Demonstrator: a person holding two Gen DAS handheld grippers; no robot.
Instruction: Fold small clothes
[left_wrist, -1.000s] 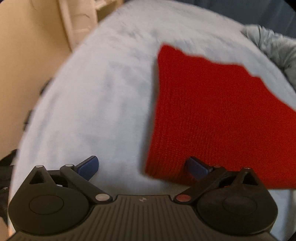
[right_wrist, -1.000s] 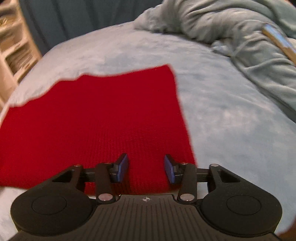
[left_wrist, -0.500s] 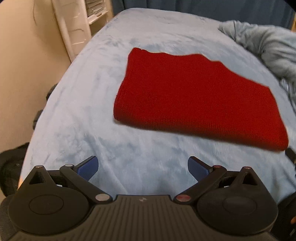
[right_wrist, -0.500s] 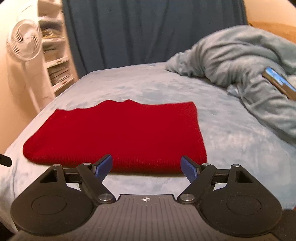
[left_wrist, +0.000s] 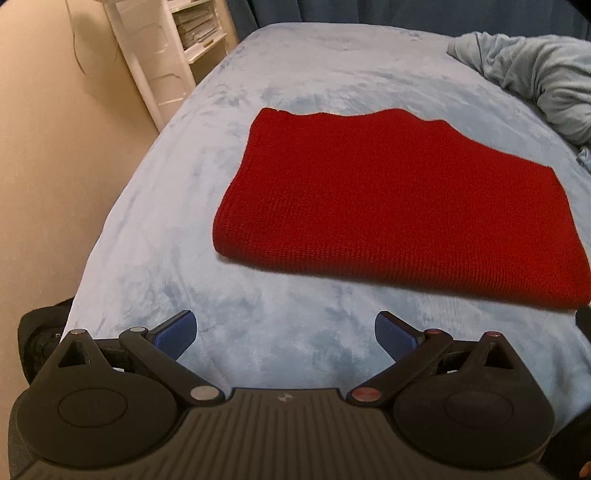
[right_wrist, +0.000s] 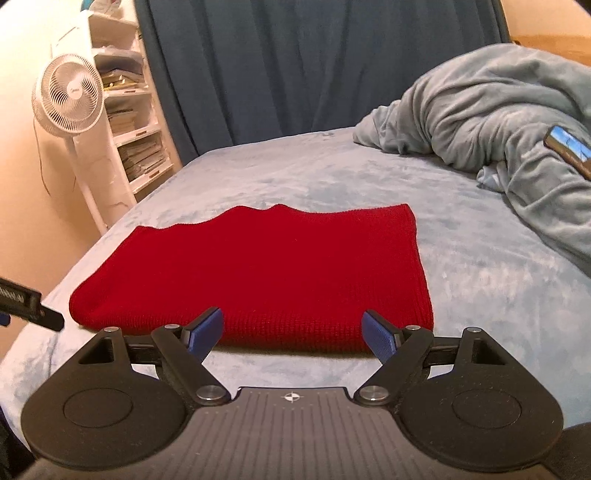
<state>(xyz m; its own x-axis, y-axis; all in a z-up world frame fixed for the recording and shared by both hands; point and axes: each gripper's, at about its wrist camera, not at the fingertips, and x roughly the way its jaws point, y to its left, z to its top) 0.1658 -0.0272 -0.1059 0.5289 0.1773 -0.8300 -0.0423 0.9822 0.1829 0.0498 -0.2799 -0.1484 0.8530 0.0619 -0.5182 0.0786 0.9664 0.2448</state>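
Note:
A red knit garment (left_wrist: 399, 206) (right_wrist: 273, 266) lies folded into a flat rectangle on the light blue fleece bed cover (left_wrist: 184, 221) (right_wrist: 480, 277). My left gripper (left_wrist: 284, 328) is open and empty, hovering over bare cover a short way in front of the garment's near left corner. My right gripper (right_wrist: 293, 325) is open too, with its blue fingertips (right_wrist: 208, 325) just short of the garment's near folded edge and nothing between them. A dark piece of the left gripper (right_wrist: 26, 302) shows at the left edge of the right wrist view.
A crumpled grey-blue blanket (right_wrist: 480, 110) (left_wrist: 535, 74) is piled at the right, with a phone (right_wrist: 570, 149) lying on it. A white fan (right_wrist: 68, 96) and white shelves (right_wrist: 125, 122) (left_wrist: 166, 55) stand left of the bed, by the beige wall. A dark curtain (right_wrist: 295, 66) hangs behind.
Both grippers have drawn back from the red garment, which they were right over a second ago. The right jaws have spread wider. The garment now lies free and folded.

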